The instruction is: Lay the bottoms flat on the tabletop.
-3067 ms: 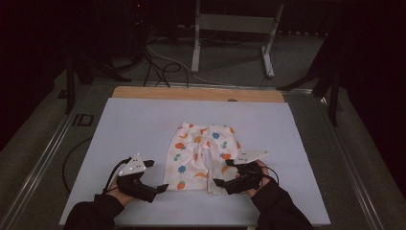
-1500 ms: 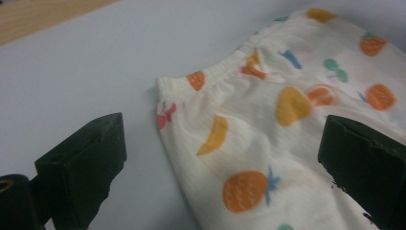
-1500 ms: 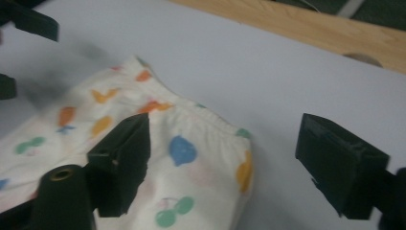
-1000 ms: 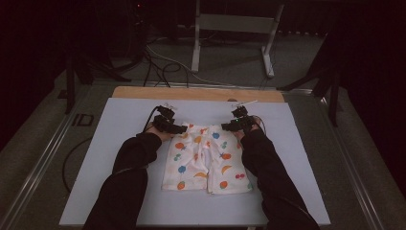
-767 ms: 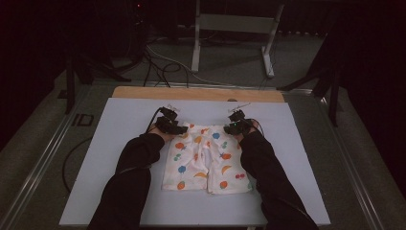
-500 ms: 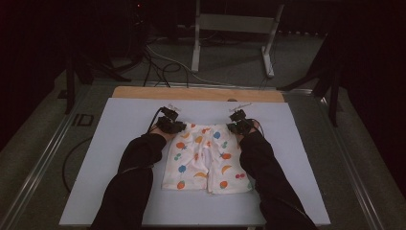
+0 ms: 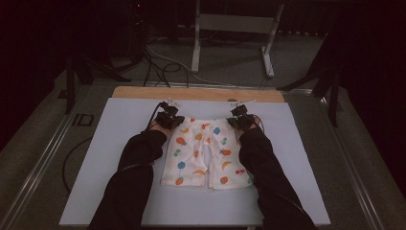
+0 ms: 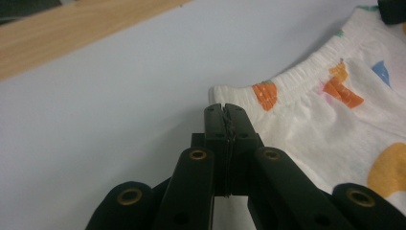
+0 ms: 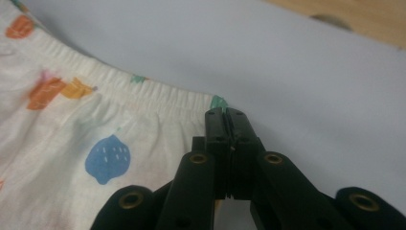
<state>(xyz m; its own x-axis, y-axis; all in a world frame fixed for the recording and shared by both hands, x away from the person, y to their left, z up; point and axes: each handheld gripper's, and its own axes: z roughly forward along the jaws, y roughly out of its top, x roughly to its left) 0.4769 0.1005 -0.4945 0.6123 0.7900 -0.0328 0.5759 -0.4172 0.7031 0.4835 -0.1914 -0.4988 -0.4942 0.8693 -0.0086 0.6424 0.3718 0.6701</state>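
Three seconds back both claws sit at the near hem of the shorts (image 7: 203, 153); now the left claw (image 7: 171, 116) and right claw (image 7: 241, 116) are at the far waistband corners, arms stretched across the worktop (image 7: 119, 129). The shorts lie flatter and longer, legs toward the person. Over the last second the claws barely shift.

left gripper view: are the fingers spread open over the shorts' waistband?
No. The left gripper has its fingers pressed together, tips at the corner of the shorts by the elastic waistband.
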